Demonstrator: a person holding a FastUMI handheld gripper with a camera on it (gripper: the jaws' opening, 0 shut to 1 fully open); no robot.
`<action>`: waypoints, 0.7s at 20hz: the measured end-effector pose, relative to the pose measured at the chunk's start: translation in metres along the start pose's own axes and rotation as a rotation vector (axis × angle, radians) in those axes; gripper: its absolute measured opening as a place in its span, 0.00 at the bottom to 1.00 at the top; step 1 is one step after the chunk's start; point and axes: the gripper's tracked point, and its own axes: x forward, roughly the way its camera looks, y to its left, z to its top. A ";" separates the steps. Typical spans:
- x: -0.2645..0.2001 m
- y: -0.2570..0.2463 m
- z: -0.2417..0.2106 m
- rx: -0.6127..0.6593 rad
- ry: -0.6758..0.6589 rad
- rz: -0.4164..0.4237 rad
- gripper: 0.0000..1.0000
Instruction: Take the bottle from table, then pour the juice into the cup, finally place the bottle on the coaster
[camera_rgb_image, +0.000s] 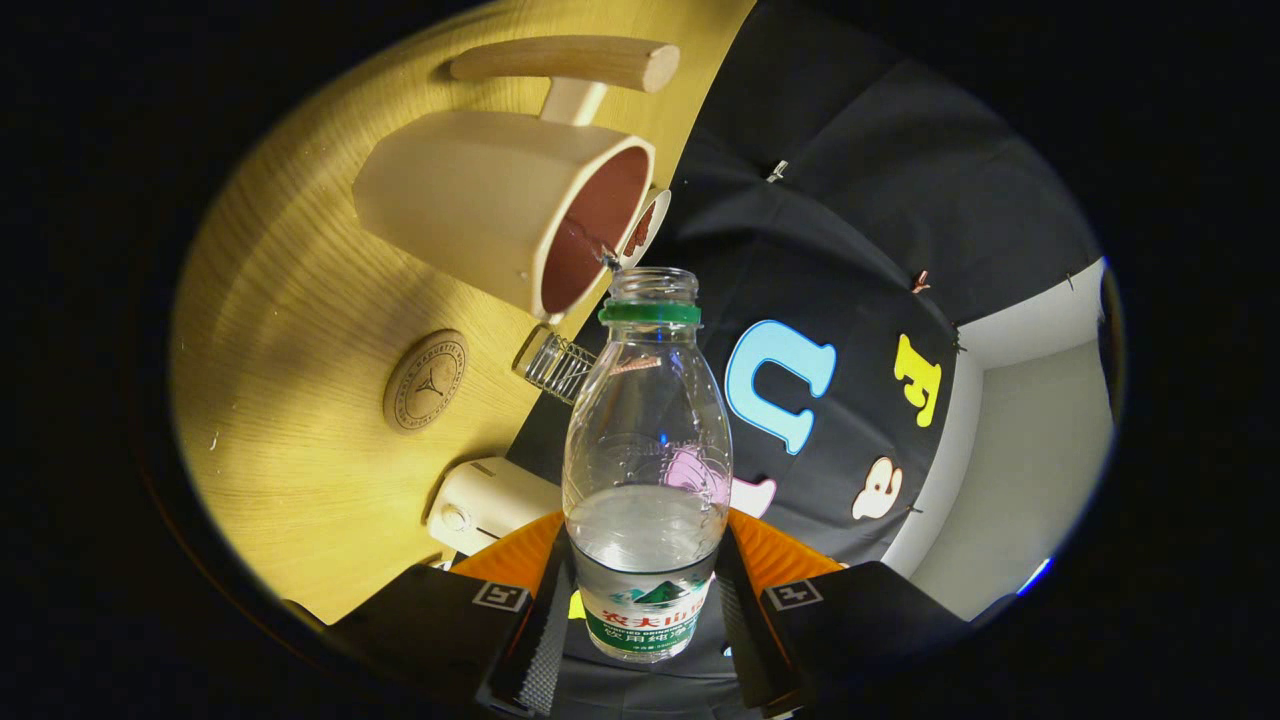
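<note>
Bottle (646, 450) sits clamped between both fingers of the gripper (645, 620), clear plastic, uncapped, green neck ring, liquid pooled near its labelled base, its mouth right at the rim of the cream cup (480, 200); coaster (425, 381) lies beside it on the wooden table (290, 480).

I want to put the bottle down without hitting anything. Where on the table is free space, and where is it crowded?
The gripper is shut on the bottle. The table lies bare on the far side of the coaster from the bottle. The coaster top is free too. It is crowded between the cup, the small glass jar and the white box.
</note>
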 end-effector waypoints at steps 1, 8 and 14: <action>-0.001 -0.003 0.002 -0.017 -0.010 -0.007 0.70; 0.004 -0.009 0.000 -0.097 -0.034 0.006 0.70; 0.001 -0.012 0.003 -0.124 -0.056 -0.001 0.70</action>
